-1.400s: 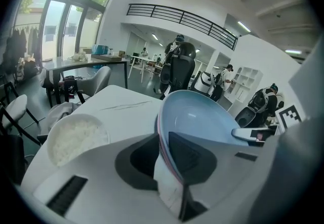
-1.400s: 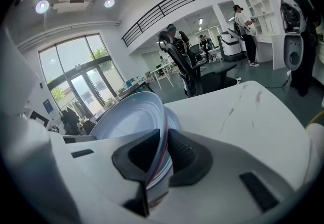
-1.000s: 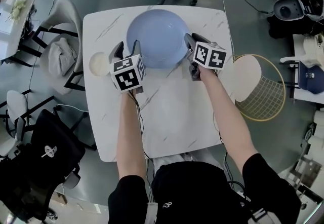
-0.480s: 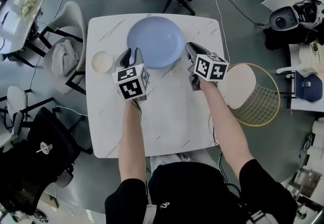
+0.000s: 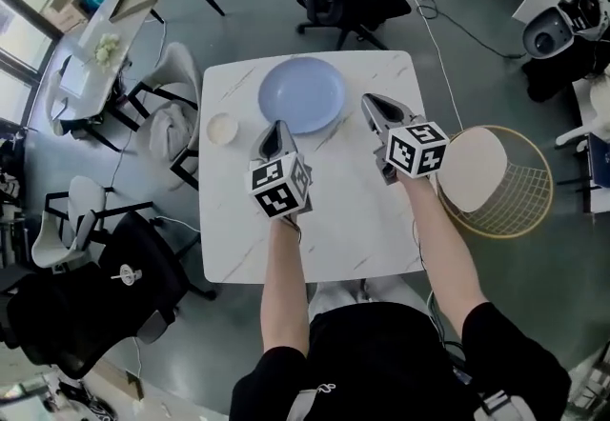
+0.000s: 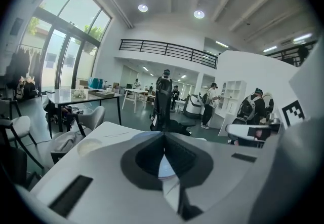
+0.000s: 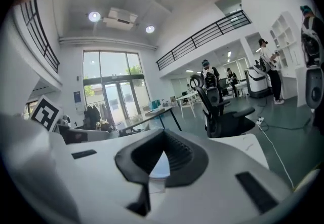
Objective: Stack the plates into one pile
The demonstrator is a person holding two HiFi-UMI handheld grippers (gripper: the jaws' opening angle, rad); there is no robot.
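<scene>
The left gripper [image 5: 278,130] has its fingers [image 6: 148,157] clenched on nothing. The right gripper [image 5: 369,102] is likewise pressed shut and empty. Both hover over the counter [image 5: 334,219], clear of the ware.

The blue plate [image 5: 302,95] lies flat at the counter's 12 o'clock. The left gripper is just off its rim at 7 o'clock, the right at 4 o'clock. A small cream dish [image 5: 223,129] sits apart, at 8 o'clock from the plate.

Both pieces look rigid and smooth, so probably slippery, and breakable if ceramic. The dish seems light enough for one rim pinch at its near edge, then set down centred on the plate.
</scene>
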